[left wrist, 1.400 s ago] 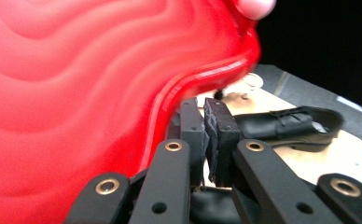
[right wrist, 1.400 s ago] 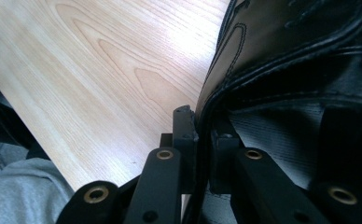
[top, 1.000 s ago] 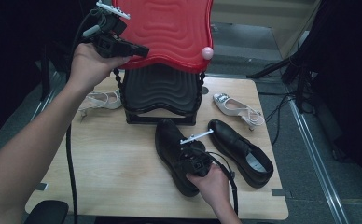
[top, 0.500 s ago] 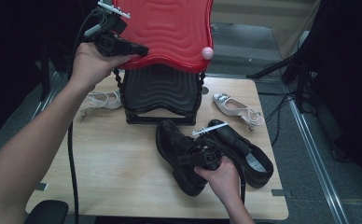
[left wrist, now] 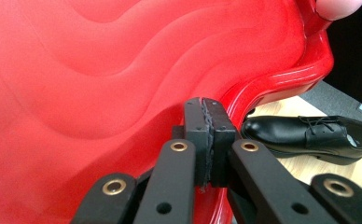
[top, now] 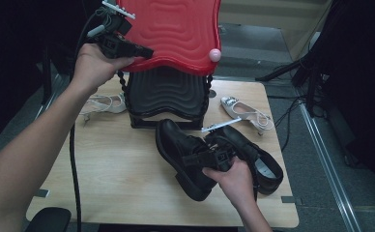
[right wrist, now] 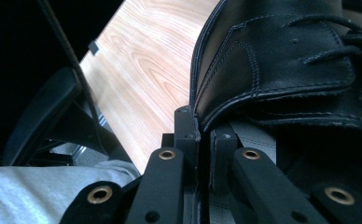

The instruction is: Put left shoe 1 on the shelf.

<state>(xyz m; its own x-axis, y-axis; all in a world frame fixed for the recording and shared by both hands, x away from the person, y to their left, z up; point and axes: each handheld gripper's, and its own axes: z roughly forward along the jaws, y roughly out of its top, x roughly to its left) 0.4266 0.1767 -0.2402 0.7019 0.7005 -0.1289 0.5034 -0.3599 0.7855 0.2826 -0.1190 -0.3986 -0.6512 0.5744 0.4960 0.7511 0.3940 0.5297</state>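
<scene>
Lifting: my right gripper [top: 214, 155] clamps the shoe [top: 183, 157] collar, just above the table [top: 103, 164].
Left gripper [top: 144, 50]: pinching the red lid [top: 176, 29] open.
Next: carry shoe into the box [top: 166, 94].

the lid [top: 176, 34] is bright red with raised wavy ripples, glossy at the rim, and bears a pale pink knob [top: 215, 54]. the box [top: 166, 96] under it is black with the same wave pattern. both shoes [top: 185, 154] [top: 258, 159] are shiny black leather with black laces; the right one has a grey lining. two sandals [top: 246, 112] [top: 101, 103] are cream white. the table [top: 118, 169] is light wood grain. both grippers [top: 144, 50] [top: 195, 159] are black with brass-coloured rivets.
</scene>
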